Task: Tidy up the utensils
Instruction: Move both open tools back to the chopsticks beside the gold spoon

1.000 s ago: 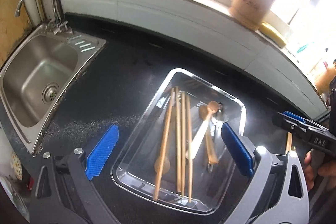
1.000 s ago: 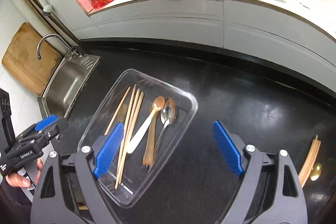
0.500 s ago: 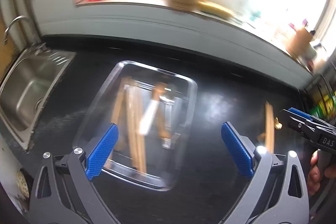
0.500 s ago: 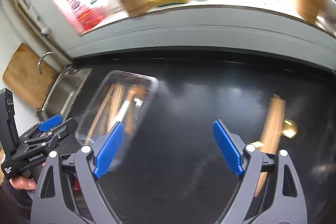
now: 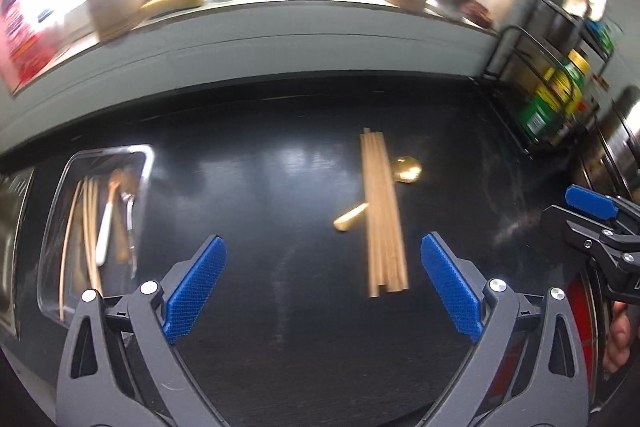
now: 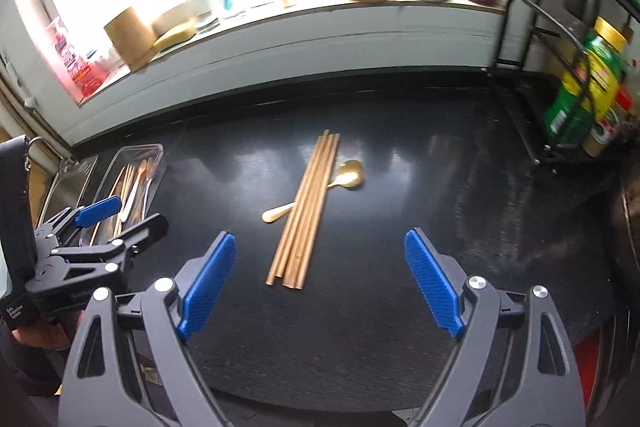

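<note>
Chopsticks [image 6: 305, 211] lie bundled on the black counter [image 6: 420, 187] across a gold spoon [image 6: 347, 175], well apart from the tray [image 5: 52, 187] of sorted utensils at my left. Both my left gripper [image 5: 322, 291] and right gripper [image 6: 320, 281] gape wide, holding nothing.

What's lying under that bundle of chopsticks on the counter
A gold spoon lies crosswise under the chopsticks: its bowl shows on their right, its handle end on their left. The middle of the handle is covered by the bundle.
</note>
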Demonstrator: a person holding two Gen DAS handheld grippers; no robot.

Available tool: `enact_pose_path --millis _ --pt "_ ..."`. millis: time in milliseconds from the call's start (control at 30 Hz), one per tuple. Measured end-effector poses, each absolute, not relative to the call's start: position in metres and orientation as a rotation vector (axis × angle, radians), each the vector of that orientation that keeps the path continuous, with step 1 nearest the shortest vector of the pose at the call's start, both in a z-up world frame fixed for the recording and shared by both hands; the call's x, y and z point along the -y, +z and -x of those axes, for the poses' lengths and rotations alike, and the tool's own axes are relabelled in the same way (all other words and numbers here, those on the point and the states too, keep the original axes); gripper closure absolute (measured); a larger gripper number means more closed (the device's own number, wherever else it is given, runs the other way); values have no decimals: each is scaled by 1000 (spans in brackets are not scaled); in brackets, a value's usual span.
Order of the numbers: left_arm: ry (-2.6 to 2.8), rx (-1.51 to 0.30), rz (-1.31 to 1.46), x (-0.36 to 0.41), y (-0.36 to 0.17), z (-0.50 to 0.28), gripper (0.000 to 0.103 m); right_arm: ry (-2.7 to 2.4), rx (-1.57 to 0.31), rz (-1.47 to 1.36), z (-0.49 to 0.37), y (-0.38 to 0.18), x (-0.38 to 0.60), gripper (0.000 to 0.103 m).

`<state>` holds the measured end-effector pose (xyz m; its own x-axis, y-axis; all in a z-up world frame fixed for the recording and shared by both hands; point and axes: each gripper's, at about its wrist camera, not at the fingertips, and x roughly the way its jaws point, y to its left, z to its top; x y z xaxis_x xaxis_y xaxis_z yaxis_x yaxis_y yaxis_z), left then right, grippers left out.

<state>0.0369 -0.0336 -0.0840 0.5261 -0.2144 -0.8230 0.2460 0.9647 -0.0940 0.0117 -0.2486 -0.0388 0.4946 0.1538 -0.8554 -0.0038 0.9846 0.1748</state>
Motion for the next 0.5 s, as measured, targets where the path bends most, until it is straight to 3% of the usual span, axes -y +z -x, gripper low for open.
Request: enact_pose_path --millis 500 --pt "-290 -1003 -93 57 -96 -45 8 106 -1070 -166 -19 -48 259 19"
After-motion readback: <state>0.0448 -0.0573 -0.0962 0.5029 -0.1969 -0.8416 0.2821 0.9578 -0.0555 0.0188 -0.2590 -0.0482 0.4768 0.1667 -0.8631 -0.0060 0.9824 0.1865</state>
